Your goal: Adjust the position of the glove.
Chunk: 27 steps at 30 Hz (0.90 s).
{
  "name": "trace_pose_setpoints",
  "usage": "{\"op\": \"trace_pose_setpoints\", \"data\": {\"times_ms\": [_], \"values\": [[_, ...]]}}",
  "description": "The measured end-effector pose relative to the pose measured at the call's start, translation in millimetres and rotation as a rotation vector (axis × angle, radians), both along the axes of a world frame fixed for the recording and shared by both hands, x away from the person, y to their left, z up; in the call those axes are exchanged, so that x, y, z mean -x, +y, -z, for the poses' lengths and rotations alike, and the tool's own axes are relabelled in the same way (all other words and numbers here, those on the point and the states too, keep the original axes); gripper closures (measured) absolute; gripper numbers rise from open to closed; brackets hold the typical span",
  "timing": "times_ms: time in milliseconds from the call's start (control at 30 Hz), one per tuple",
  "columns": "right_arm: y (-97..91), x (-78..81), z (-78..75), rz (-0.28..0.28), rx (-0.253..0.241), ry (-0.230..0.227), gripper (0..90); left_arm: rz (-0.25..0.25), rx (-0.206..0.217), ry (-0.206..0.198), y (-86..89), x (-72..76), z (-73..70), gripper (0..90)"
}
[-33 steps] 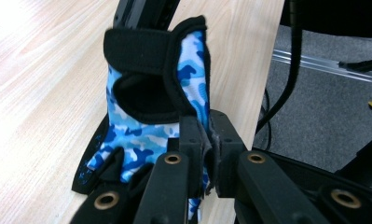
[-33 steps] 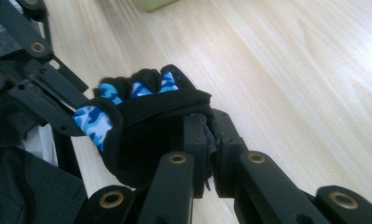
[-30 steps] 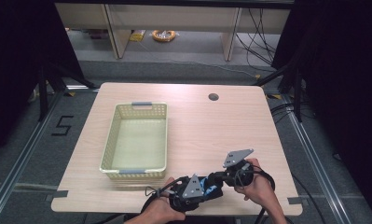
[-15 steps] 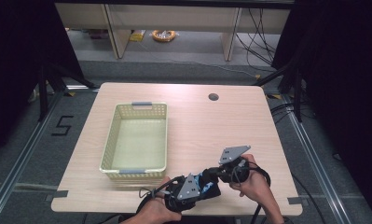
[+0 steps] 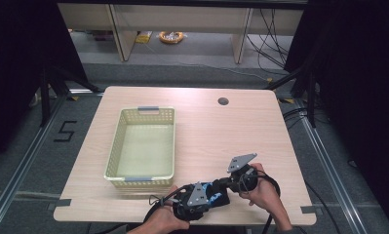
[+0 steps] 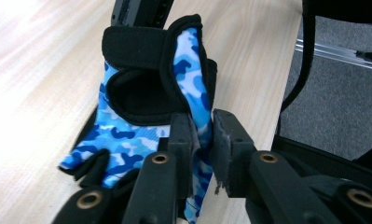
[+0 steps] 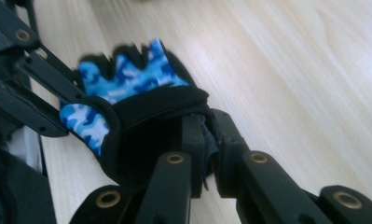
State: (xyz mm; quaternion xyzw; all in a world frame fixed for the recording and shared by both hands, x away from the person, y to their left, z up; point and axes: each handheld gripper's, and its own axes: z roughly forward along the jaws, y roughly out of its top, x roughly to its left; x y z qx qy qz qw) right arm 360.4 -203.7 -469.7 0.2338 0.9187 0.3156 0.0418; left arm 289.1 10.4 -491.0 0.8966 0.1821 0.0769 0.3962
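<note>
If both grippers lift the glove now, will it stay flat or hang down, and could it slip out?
The glove is thin fabric, already folded at its cuff, so it would probably sag between the left gripper and right gripper. It looks light, so lifting should be easy. Each gripper pinches only an edge, so a hard pull might slide it free.

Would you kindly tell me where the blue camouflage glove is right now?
In the high view the glove lies at the table's near edge, right of the basket, gripped between the left gripper and right gripper.
</note>
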Motion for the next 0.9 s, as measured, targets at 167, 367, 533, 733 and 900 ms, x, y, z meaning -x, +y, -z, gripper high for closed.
{"op": "trace_pose_setpoints", "data": {"times_ms": [167,367,533,733,900], "values": [[-2.4,2.5,4.6,0.046,0.036,0.01,74.8,-0.01,-0.003,0.015,2.8,0.2,3.6,69.7],[-7.5,8.5,1.3,0.107,0.07,0.023,62.4,-0.045,0.038,0.044,19.5,0.5,-1.4,63.4],[-18.2,11.8,-6.7,0.199,0.048,0.033,55.2,-0.085,0.087,0.058,39.2,2.0,-8.3,61.4],[-28.8,19.2,-9.1,0.345,-0.008,0.131,54.6,-0.149,0.108,0.097,60.9,-6.9,-2.7,57.6],[-27.0,20.3,3.8,0.375,-0.019,0.208,54.1,-0.209,0.129,0.155,67.9,-12.2,2.2,52.3]]}}
